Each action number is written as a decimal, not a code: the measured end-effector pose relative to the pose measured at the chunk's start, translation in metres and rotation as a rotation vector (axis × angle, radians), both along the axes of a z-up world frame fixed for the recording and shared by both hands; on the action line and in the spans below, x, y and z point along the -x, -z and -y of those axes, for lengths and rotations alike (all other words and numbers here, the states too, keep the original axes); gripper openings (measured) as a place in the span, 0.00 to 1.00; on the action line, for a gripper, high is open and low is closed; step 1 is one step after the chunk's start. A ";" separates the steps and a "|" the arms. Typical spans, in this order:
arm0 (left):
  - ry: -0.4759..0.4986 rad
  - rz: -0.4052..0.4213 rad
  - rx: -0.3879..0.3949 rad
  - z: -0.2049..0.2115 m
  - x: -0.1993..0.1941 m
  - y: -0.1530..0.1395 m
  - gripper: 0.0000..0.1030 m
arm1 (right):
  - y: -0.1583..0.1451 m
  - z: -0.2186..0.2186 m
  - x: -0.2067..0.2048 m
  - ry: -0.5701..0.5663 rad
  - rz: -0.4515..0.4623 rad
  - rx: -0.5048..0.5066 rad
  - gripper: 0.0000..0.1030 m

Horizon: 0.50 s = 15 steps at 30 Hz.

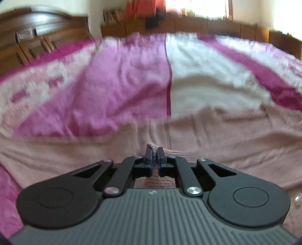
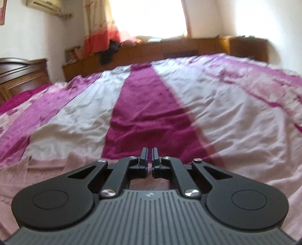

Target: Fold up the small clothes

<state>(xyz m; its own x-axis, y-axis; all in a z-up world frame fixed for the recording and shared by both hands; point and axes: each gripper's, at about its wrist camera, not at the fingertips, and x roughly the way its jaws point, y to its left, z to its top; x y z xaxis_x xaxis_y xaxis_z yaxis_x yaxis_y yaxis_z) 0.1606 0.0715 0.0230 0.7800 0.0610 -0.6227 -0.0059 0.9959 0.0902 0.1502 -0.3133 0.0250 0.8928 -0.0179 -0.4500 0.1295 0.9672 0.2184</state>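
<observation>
in the left wrist view, the left gripper (image 1: 154,150) is clenched on a fold of a pale pink knitted garment (image 1: 226,135), a small ridge of the knit poking up between its fingertips. the garment lies spread across the near part of a bed, on a bedspread (image 1: 117,81) striped in magenta, lilac and white. the view is blurred. behind the bed stand a dark wooden headboard (image 1: 37,24) at the left and low wooden cabinets (image 1: 188,26) along the far side.

in the right wrist view, the right gripper (image 2: 149,151) has its fingers drawn nearly together with a narrow slit between them; i cannot tell whether it grips any cloth. the pink garment (image 2: 56,173) lies under and left of it, its far edge on the bedspread (image 2: 226,113). an orange curtain (image 2: 98,34) hangs by a bright window (image 2: 147,17).
</observation>
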 end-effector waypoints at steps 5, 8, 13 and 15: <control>-0.017 -0.046 0.027 -0.007 0.002 0.010 0.10 | 0.003 -0.012 -0.009 -0.093 -0.060 0.015 0.42; -0.003 -0.057 0.056 -0.010 0.000 0.007 0.25 | -0.002 -0.023 -0.011 -0.199 -0.058 0.027 0.51; -0.005 -0.061 0.047 -0.011 -0.004 0.009 0.35 | -0.016 -0.048 -0.031 -0.419 -0.139 0.098 0.53; -0.006 -0.064 0.060 -0.011 -0.005 0.011 0.35 | -0.011 -0.060 -0.043 -0.499 -0.181 0.131 0.53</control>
<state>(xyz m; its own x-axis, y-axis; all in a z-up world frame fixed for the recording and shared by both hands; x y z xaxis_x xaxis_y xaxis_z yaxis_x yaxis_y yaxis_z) 0.1656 0.0824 0.0121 0.7382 0.0262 -0.6740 -0.0077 0.9995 0.0304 0.1929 -0.2538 0.0365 0.7162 0.3215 -0.6195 -0.3275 0.9386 0.1085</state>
